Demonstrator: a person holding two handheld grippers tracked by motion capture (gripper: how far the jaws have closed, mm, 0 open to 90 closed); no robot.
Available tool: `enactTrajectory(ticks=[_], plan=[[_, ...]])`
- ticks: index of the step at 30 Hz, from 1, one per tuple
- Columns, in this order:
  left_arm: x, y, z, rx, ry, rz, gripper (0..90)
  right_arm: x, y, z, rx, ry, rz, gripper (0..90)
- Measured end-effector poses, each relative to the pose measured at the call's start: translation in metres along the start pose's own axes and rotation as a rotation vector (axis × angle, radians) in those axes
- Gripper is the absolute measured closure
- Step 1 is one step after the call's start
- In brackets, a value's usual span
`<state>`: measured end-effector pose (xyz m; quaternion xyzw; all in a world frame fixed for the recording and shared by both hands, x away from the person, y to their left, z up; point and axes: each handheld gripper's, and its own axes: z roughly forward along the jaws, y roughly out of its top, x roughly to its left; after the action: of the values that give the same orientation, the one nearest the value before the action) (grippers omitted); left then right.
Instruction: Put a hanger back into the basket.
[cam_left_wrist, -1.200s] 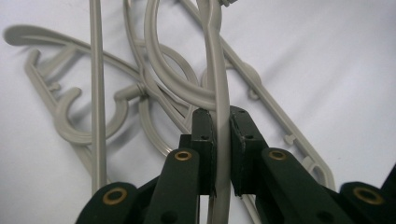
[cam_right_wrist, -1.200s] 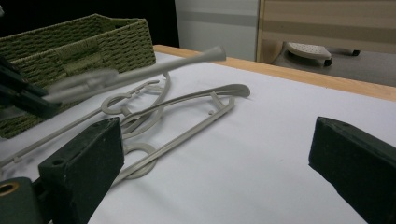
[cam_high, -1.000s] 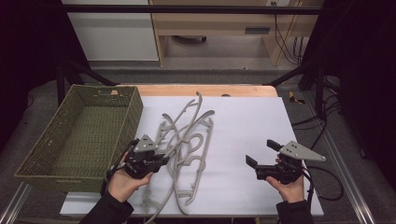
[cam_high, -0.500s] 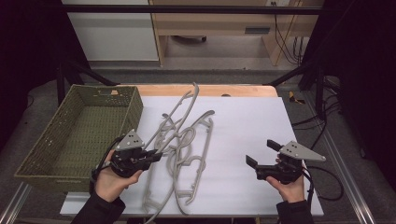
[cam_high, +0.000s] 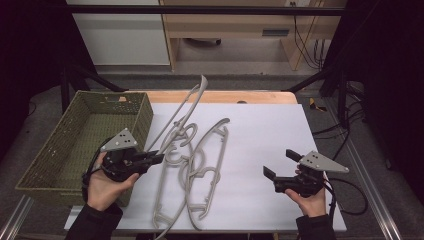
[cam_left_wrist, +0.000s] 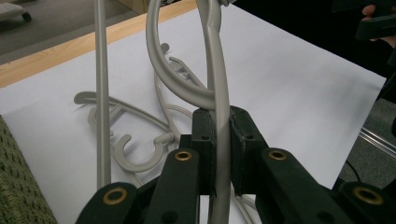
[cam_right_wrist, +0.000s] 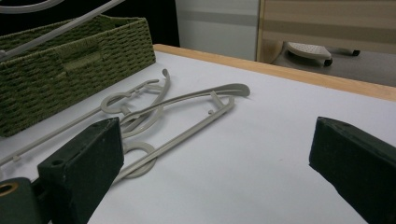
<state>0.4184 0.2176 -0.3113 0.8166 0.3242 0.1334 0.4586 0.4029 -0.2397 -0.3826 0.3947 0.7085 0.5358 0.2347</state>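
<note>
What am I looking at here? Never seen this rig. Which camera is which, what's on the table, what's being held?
No robot arm: a person holds a two-fingered gripper in each hand. The high view looks down on the table from above the person's side; the two gripper views come from cameras riding on each gripper, looking along its black fingers. On the white table lie grey plastic hangers, with a green woven basket at the left. The left gripper is shut on one hanger, which is tilted up off the table toward the basket. The right gripper is open, holding nothing, and hovers over bare table.
</note>
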Motion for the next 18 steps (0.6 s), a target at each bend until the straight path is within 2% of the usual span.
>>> enactTrajectory(ticks=[4,9,13,18], plan=[[-0.003,0.005,-0.008,-0.012,-0.009,0.010,81.5,0.000,0.000,-0.001,-0.005,-0.002,0.003,3.2],[-0.001,0.015,-0.020,-0.017,0.019,0.031,81.4,0.000,0.000,-0.001,-0.002,0.000,0.001,3.2],[0.008,0.024,-0.030,-0.013,0.028,0.038,81.4,0.000,0.000,0.000,0.000,-0.003,0.002,3.3],[0.026,0.033,-0.041,-0.008,0.039,0.040,81.4,0.000,0.000,0.000,0.001,-0.003,0.000,3.2]])
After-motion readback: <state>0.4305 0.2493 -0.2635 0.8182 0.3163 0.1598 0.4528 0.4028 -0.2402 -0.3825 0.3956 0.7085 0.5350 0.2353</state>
